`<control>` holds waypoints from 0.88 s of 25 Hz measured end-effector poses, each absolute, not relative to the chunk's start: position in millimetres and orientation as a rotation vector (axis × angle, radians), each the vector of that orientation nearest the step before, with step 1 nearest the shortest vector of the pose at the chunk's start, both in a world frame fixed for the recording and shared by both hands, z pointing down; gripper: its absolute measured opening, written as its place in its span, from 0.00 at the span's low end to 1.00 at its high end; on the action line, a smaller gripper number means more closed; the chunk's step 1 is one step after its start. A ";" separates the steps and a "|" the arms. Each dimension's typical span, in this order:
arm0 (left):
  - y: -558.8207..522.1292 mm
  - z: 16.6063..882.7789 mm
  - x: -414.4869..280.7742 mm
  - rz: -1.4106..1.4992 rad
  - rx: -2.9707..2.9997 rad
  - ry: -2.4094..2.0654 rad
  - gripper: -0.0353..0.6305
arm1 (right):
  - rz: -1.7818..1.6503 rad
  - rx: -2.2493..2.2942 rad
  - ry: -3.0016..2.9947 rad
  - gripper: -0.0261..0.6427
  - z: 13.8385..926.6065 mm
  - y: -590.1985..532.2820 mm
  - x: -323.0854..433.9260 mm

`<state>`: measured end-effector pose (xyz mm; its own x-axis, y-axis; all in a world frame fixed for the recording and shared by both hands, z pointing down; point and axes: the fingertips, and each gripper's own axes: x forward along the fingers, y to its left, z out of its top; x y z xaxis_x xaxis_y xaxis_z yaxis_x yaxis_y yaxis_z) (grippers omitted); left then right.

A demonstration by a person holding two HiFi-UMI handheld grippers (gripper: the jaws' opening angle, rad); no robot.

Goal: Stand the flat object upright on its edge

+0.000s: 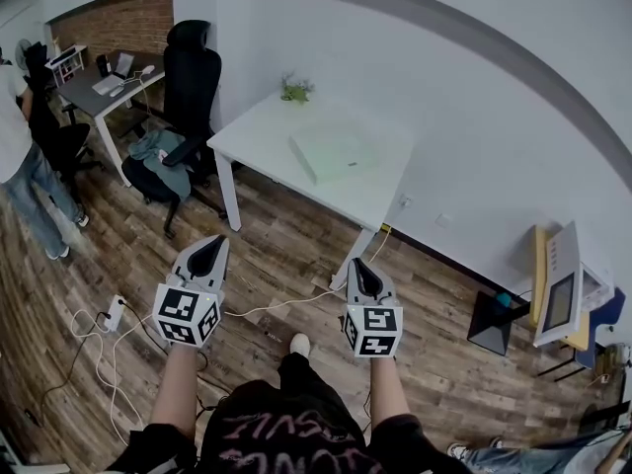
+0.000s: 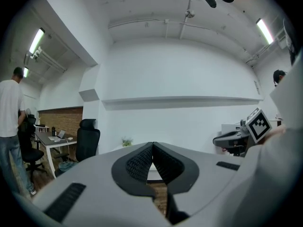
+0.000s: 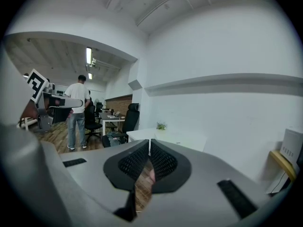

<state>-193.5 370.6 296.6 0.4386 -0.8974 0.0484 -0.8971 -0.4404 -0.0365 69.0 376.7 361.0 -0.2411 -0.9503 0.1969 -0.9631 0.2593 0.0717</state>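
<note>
"Head view first: where's the flat object?"

"Lying flat on the white surface, a pale green slab towards the wall side. A small plant sits at the far corner."

"And the left tongs?"

"Held out over the wood floor, well short of the surface. Left gripper view has the ribbed pads meeting at the tip, nothing between them."

"Right tongs?"

"Level beside the left ones, also over the floor. Right gripper view shows them closed too, pads together and empty, pointing towards the surface."

"Anything else around?"

"A black office chair stands just left of the surface, and a person stands at the far left by a grey desk."
</note>
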 end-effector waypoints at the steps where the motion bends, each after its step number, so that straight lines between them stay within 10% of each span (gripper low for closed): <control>1: 365.6 298.7 -193.6 -0.099 -2.665 1.660 0.08 | 0.096 1.791 -2.329 0.08 361.8 372.0 67.4; 22: 163.2 341.5 -207.1 -0.231 -2.686 1.732 0.08 | 0.194 1.738 -2.332 0.08 404.8 160.6 59.6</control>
